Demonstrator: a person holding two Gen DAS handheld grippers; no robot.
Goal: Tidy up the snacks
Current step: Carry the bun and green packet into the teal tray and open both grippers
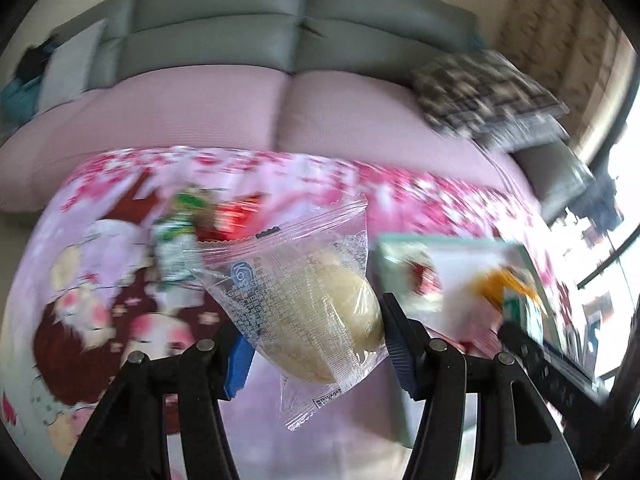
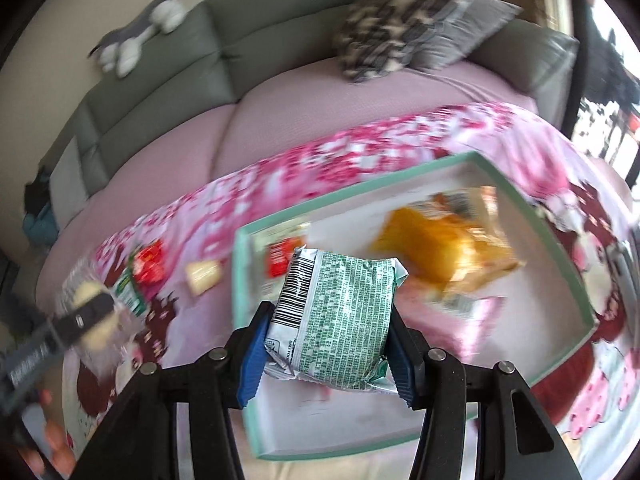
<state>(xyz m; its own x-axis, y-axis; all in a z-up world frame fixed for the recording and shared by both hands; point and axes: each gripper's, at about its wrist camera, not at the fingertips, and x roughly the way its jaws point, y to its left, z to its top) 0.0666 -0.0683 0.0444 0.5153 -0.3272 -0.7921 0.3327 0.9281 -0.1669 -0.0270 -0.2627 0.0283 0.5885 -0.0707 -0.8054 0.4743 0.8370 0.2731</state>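
Observation:
My left gripper (image 1: 316,336) is shut on a clear-wrapped pale bun (image 1: 320,312), held in the air over the pink cartoon cloth (image 1: 120,280). My right gripper (image 2: 326,336) is shut on a green-and-white printed snack packet (image 2: 340,316), hanging above the near left part of a shallow mint-rimmed box (image 2: 240,280). An orange-wrapped snack (image 2: 436,252) and a red packet (image 2: 282,258) lie inside the box. That box (image 1: 400,248) shows at the right in the left wrist view, behind the right gripper's arm. The left gripper (image 2: 86,318) with its bun appears blurred at the left of the right wrist view.
Loose snacks lie on the cloth left of the box: a red packet (image 2: 150,266), a green-labelled one (image 2: 128,292) and a small pale one (image 2: 204,276). Behind the table runs a pink-covered sofa (image 1: 240,104) with grey backrest, patterned cushions (image 2: 404,20) and a plush toy (image 2: 140,36).

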